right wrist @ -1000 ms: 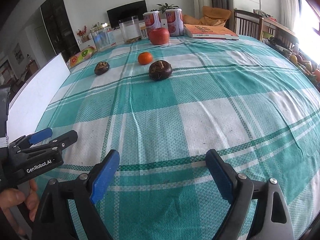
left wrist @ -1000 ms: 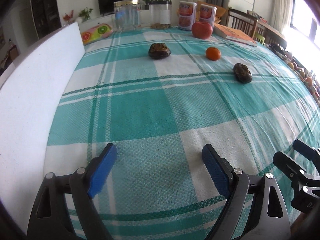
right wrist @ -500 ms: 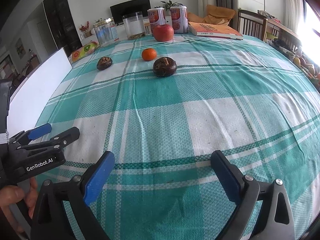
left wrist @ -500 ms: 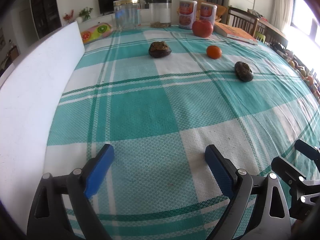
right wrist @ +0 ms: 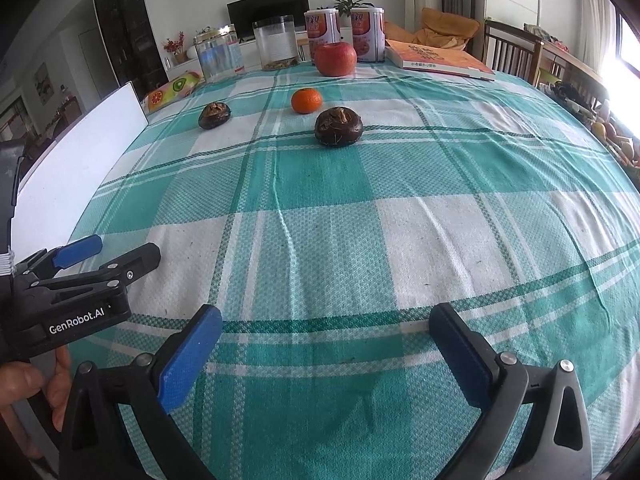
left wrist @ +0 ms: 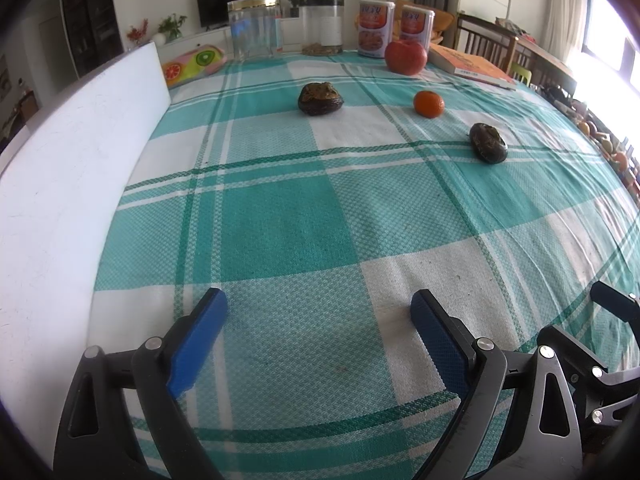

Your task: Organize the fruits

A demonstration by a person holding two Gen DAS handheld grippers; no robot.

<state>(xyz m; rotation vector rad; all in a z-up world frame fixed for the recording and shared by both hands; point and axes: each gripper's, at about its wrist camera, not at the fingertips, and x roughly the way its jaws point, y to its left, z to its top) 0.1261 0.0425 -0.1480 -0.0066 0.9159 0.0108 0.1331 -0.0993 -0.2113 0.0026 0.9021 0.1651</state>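
Four fruits lie apart on the teal-and-white checked tablecloth (right wrist: 340,184) that covers the table. A red apple (right wrist: 335,58) sits farthest back, just in front of two printed cans (right wrist: 322,28). Nearer is a small orange (right wrist: 306,100), and close beside it a dark brown round fruit (right wrist: 338,126). A second dark fruit (right wrist: 214,115) rests well off to the left of the orange, toward a white board (left wrist: 72,168) that runs along the table's left edge. Behind the fruits stand two clear jars (right wrist: 219,56), with an orange book (right wrist: 438,60) lying flat to the right and a fruit-printed pouch (left wrist: 192,65) at the board's far end.

Both tools hover low over the near part of the cloth, well short of any fruit and side by side. The left tool (left wrist: 318,320) points forward with its blue pads spread wide and nothing between them. The right tool (right wrist: 326,340) is likewise spread apart and empty. In the right wrist view, a bare hand (right wrist: 28,392) grips the left tool's handle.
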